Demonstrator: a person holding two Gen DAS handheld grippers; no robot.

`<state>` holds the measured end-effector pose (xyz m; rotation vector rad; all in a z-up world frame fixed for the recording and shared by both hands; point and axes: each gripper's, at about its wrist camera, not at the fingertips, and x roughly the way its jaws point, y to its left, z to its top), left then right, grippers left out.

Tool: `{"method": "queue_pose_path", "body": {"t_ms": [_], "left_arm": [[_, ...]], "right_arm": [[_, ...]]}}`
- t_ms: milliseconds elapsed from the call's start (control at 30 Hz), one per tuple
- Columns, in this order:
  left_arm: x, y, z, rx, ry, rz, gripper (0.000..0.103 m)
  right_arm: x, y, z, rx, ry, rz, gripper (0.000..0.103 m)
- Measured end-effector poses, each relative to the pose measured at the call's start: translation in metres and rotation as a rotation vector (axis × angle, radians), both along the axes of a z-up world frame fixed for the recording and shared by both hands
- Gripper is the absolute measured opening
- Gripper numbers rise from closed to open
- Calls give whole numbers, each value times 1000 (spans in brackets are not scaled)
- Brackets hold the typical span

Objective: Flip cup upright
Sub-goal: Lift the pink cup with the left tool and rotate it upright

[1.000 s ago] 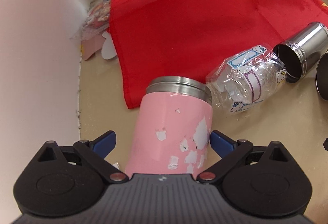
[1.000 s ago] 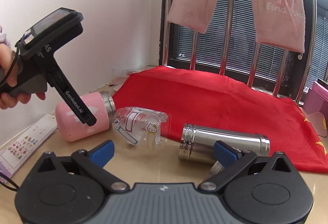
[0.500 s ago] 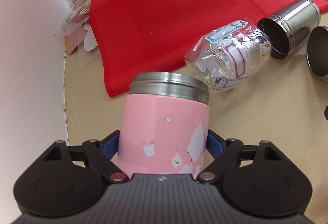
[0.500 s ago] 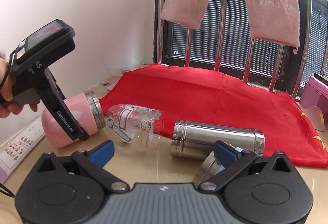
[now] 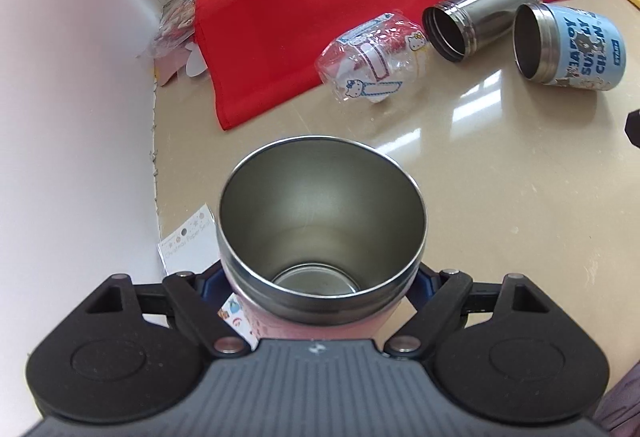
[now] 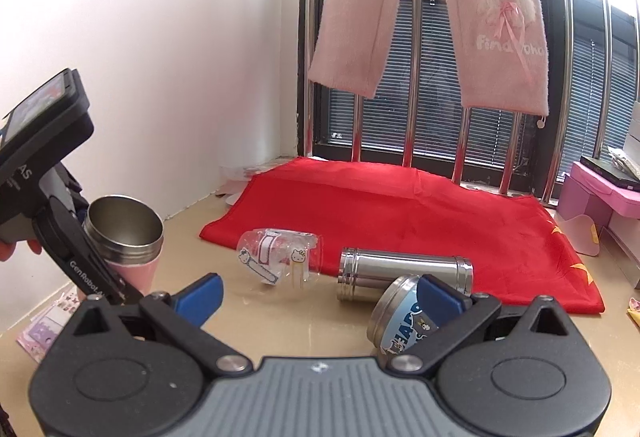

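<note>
My left gripper (image 5: pixel 320 289) is shut on the pink steel-lined cup (image 5: pixel 320 221), which stands nearly upright with its open mouth up; it also shows at the left of the right wrist view (image 6: pixel 124 237). A clear plastic cup (image 5: pixel 376 61) lies on its side by the red cloth. A steel cup (image 5: pixel 476 21) and a blue printed cup (image 5: pixel 572 45) lie on their sides to the right. My right gripper (image 6: pixel 316 293) is open and empty, low over the counter, with the blue cup (image 6: pixel 400 321) just inside its right finger.
A red cloth (image 6: pixel 400 209) covers the back of the beige counter (image 5: pixel 500 217). A white wall (image 5: pixel 72 117) runs along the left. Sticker sheets (image 6: pixel 52 317) lie by the wall. Pink trousers (image 6: pixel 432 5) hang from window bars, and a pink box (image 6: pixel 600 197) stands at right.
The left gripper closed on the lying pink cup, lifted it and turned it mouth-up. The right gripper moved closer to the blue cup.
</note>
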<state>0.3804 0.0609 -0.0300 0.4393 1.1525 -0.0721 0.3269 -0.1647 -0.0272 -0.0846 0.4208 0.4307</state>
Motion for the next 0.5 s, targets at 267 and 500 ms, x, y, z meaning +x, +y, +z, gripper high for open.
{"method": "queue_pose_path", "body": {"t_ms": [267,500], "left_arm": [[-63,-18,12,24,30,-38,85],[-98,-51,-1,17,98,-100,85]], "right_arm": [[-47,-16,10,15,-8,-12,103],[-76,-40,0,20,26,-46,103]]}}
